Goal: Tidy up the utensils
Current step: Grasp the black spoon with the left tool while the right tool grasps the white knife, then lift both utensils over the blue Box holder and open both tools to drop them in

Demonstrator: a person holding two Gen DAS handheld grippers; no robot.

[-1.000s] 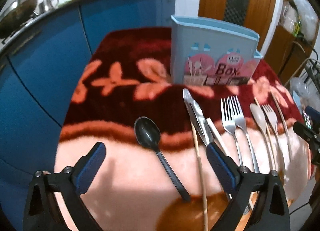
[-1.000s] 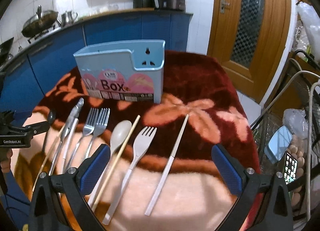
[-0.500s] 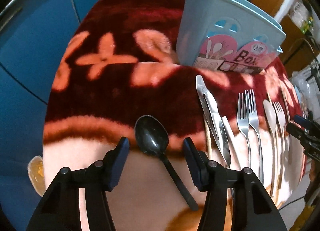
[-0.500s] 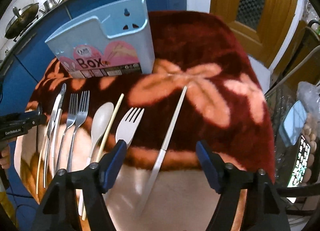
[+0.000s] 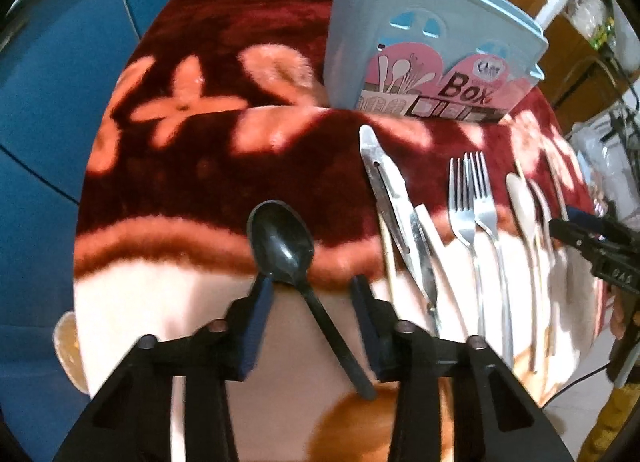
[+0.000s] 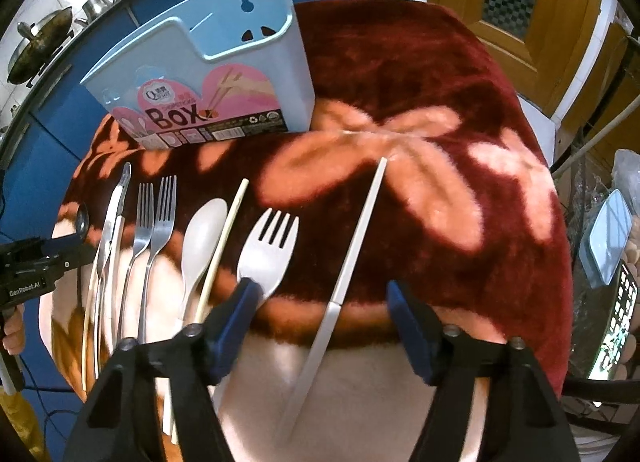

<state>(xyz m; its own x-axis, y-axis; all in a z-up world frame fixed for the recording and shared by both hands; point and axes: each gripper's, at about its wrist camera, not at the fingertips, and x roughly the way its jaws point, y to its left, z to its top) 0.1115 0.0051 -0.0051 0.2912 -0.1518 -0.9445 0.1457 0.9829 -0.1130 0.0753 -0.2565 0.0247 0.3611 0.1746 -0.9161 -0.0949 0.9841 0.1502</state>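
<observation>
A black spoon lies on the flowered blanket. Its handle runs back between the fingers of my left gripper, whose jaws are closing; a gap remains on the right side of the handle. My right gripper straddles a white knife, its jaws closing with clear gaps on both sides. Its left finger sits over the neck of a cream fork. A light blue utensil box stands upright at the back.
Between the two grippers lie metal tongs, two steel forks, a cream spoon and a chopstick. Blue cabinets flank the left. A wooden door and a wire rack stand right.
Both grippers have tipped downward and come closer to the blanket. The left jaws narrowed around the black spoon's handle, the right jaws narrowed around the white knife.
</observation>
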